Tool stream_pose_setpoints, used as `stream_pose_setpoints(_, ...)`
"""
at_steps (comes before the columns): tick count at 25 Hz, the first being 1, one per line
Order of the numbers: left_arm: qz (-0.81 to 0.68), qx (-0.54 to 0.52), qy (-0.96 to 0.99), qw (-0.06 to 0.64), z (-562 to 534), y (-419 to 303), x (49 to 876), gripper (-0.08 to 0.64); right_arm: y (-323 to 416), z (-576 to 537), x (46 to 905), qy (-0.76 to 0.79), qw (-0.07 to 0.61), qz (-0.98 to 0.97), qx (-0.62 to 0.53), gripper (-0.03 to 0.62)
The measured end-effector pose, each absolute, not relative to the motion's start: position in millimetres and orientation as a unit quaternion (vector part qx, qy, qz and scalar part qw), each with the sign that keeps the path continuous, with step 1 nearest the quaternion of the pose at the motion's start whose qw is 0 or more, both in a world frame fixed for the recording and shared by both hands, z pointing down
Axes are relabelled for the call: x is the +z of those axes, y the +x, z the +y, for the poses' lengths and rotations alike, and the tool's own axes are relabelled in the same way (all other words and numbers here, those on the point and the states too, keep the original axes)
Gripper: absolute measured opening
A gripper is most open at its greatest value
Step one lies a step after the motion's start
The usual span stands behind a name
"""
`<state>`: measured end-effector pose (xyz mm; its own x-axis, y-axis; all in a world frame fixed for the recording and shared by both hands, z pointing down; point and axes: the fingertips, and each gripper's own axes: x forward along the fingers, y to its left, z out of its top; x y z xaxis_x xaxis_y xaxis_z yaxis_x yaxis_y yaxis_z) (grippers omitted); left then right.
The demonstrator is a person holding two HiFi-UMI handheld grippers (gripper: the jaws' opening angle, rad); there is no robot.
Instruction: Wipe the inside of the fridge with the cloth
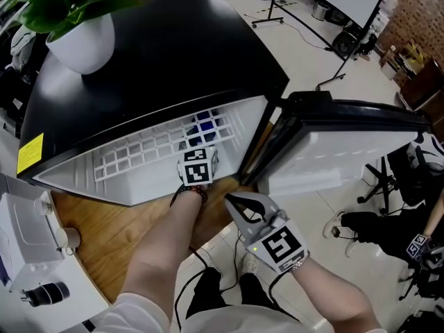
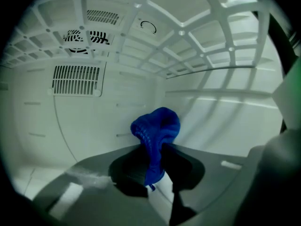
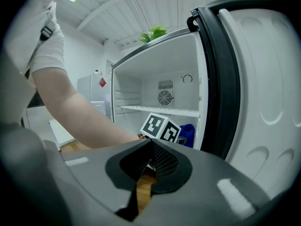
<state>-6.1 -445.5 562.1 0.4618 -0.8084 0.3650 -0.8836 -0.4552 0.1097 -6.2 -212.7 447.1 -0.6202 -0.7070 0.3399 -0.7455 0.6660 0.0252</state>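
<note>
A blue cloth (image 2: 157, 128) is bunched between the pads of my left gripper (image 2: 155, 171), which is shut on it inside the white fridge (image 2: 108, 121). The cloth hangs close to the back wall, below the wire shelf (image 2: 188, 36). In the head view the left gripper's marker cube (image 1: 197, 165) sits at the fridge mouth, and the blue cloth (image 1: 206, 125) shows through the shelf grid. My right gripper (image 1: 232, 200) stays outside in front of the fridge, shut with nothing in it. From the right gripper view (image 3: 149, 147) I see the cube (image 3: 161, 127) and the cloth (image 3: 187, 134).
The fridge door (image 1: 347, 151) stands open to the right. A vent grille (image 2: 75, 79) and a fan (image 2: 84, 36) are on the back wall. A potted plant (image 1: 80, 26) stands on the black fridge top. A white appliance (image 1: 28, 248) is at the left, on the wooden floor (image 1: 111, 234).
</note>
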Motion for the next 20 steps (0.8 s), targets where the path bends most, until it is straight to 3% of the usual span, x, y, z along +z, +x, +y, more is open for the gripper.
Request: stream_pose_setpoints(20,-0.417,0.123,0.891,0.131,-424.9,31.1,550.2,0.074,-1.7,-197.2,447.9,0.385,0.157,-0.907,0.069,0.002)
